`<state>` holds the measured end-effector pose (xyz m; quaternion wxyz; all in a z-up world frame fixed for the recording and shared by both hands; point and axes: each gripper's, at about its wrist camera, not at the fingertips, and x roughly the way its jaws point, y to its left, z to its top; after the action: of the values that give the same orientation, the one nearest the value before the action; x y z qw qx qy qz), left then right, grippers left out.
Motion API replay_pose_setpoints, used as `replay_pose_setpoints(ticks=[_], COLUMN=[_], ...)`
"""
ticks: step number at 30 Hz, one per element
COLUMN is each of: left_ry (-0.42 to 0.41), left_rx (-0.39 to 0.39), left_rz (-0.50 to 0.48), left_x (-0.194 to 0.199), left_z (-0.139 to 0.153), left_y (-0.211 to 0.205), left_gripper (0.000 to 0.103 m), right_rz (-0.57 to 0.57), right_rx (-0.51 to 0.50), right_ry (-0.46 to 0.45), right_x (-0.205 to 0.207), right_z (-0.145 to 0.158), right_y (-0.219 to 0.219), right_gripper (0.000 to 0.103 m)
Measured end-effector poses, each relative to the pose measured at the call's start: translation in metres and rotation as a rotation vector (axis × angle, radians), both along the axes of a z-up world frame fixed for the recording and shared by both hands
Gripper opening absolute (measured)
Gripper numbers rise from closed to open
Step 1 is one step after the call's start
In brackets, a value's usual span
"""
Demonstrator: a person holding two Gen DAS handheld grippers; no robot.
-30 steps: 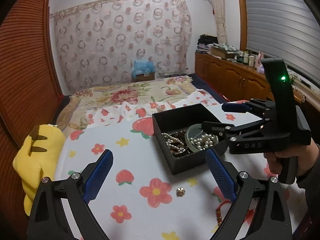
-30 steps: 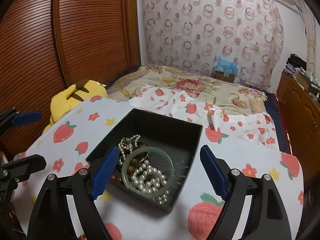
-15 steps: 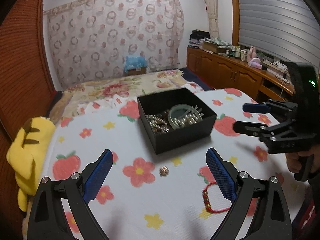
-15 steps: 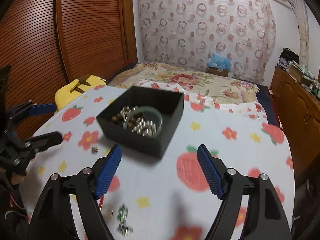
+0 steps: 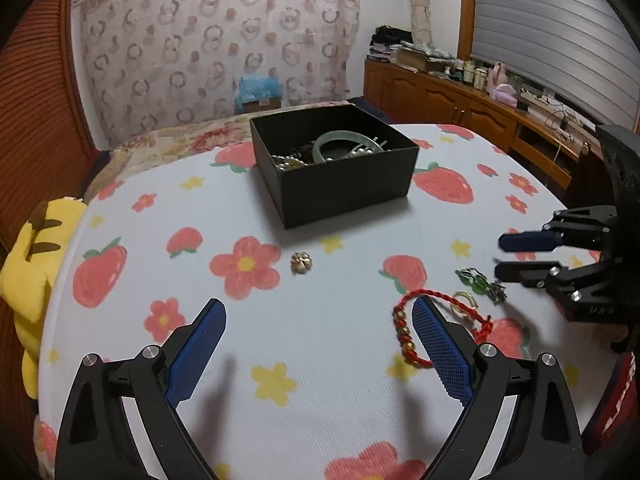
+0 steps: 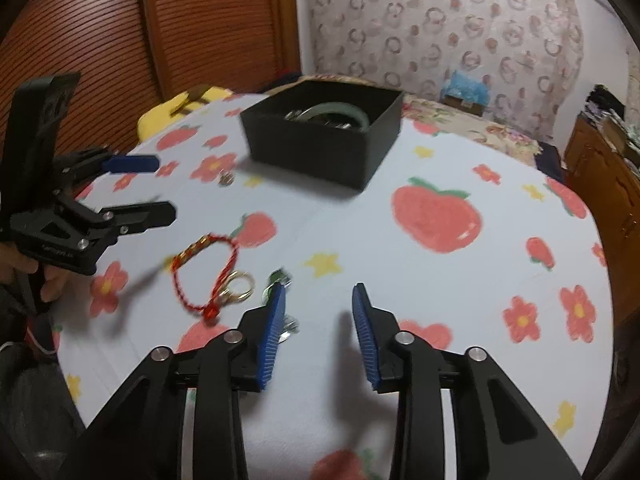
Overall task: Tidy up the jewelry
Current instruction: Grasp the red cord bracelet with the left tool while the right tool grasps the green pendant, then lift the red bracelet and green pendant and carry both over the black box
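Observation:
A black box (image 5: 344, 188) on the strawberry-print tablecloth holds a jade bangle (image 5: 344, 142), pearls and beads. Loose on the cloth in front of it lie a small gold brooch (image 5: 301, 262), a red cord bracelet (image 5: 404, 330), a gold ring (image 5: 464, 302) and a green-stone piece (image 5: 480, 280). My left gripper (image 5: 316, 344) is open and empty, its right finger covering part of the bracelet. My right gripper (image 6: 320, 320) hangs low over bare cloth with jaws closing and nothing between them. The green-stone piece (image 6: 276, 278) lies just outside its left finger, with the ring (image 6: 238, 288) and bracelet (image 6: 204, 276) further left.
A yellow plush toy (image 5: 28, 256) lies at the table's left edge. A bed with a floral cover (image 5: 168, 144) stands behind the table, wooden cabinets (image 5: 440, 96) along the right wall, and a slatted wooden door (image 6: 100, 32) on the left.
Both grippers have pulled back from the box and come lower toward the cloth. The right gripper's jaws have narrowed. The loose bracelet, ring and green piece have come into view.

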<state>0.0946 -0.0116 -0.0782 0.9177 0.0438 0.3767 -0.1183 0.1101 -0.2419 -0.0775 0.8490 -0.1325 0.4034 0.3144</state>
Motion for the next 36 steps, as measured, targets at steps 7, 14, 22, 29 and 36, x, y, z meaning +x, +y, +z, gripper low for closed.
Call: replay_pose_setpoints(ticks=[7,14,22,29,36], left_ry=[-0.004,0.031,0.063,0.096,0.075], left_rx=[-0.004,0.001,-0.015,0.02,0.011], left_rz=[-0.023,-0.056,-0.081,-0.089,-0.075], left_x=[-0.009,-0.013,-0.009,0.005,-0.002], left_z=[0.001,-0.005,-0.009,-0.018,-0.014], left_y=[-0.013,-0.025,-0.036,-0.046,-0.04], left_gripper=[0.091,0.071,0.035,0.016,0.007], right_rz=[0.038,0.043,0.034,0.032,0.032], right_rx=[-0.007,-0.045,-0.042,-0.052,-0.05], right_ry=[0.021,0.017,0.005,-0.007,-0.005], right_x=[-0.006,-0.008,-0.008,-0.008,-0.008], right_z=[0.002,-0.006,-0.007,-0.007,-0.008], right_y=[0.012,0.018,0.013,0.015,0.016], right_gripper=[0.033,0.026,0.018,0.018,0.018])
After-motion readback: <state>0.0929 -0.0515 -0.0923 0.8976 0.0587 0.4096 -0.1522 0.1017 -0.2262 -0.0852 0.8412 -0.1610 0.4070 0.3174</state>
